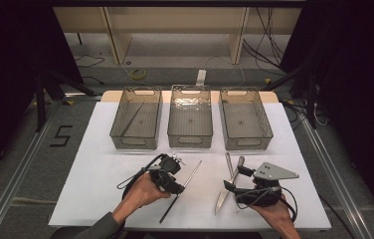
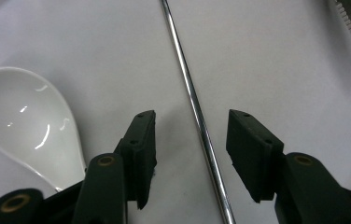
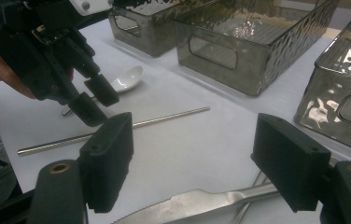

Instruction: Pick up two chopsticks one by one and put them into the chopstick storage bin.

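Note:
A thin metal rod (image 1: 185, 184) lies slantwise on the white table sheet (image 1: 100, 164). My left gripper (image 1: 177, 187) points down over it, jaws apart. In the left gripper view (image 2: 192, 116) the rod (image 2: 178, 51) runs between the two pads, touching neither. A white ceramic spoon (image 2: 24, 116) lies just left of that gripper. My right gripper (image 1: 235, 179) is open low over a serrated table knife (image 1: 221, 198). In the right gripper view (image 3: 192, 135) the knife (image 3: 197, 203) lies under the open jaws, with the left gripper (image 3: 94, 100), rod (image 3: 164, 119) and spoon (image 3: 127, 78) beyond.
Three smoky clear bins stand in a row at the back: left (image 1: 136, 119), middle (image 1: 190, 117), right (image 1: 245, 119). The left bin holds one thin rod-like piece. Two more metal utensil handles (image 1: 234, 167) lie by the knife. The sheet's front edge is near both hands.

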{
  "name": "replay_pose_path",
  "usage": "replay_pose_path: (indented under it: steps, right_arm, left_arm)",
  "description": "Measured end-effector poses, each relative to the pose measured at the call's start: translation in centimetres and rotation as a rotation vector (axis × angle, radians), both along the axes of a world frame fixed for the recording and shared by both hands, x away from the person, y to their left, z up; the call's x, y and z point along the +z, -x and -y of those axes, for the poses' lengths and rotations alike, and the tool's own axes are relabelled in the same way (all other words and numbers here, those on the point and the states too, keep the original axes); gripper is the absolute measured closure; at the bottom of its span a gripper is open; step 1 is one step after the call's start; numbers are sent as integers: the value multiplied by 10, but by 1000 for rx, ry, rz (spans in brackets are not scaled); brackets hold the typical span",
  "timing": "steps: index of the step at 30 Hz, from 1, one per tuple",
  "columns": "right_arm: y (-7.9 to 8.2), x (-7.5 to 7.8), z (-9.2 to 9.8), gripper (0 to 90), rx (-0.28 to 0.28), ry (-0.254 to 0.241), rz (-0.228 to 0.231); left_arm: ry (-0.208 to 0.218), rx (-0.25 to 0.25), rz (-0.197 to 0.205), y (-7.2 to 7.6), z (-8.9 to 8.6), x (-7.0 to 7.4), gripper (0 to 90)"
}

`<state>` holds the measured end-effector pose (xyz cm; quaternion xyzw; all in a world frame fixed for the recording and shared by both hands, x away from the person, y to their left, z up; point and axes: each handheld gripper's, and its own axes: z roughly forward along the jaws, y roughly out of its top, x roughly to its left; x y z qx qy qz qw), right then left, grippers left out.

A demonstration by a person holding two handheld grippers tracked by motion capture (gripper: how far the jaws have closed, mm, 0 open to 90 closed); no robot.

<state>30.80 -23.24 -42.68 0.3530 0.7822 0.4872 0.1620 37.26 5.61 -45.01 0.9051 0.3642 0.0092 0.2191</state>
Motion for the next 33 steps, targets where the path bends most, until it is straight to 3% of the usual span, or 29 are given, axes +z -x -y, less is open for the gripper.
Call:
replay_pose_path:
  steps: [19, 27, 33]
  right_arm:
    - [0, 0, -1, 299, 1, 5, 5]
    - [0, 0, -1, 299, 0, 5, 4]
    - [0, 0, -1, 299, -1, 9, 6]
  left_arm:
    - [-41, -39, -8, 2, 11, -13, 697]
    - [-91, -61, 34, 3, 14, -13, 786]
    - [-78, -55, 27, 2, 12, -14, 802]
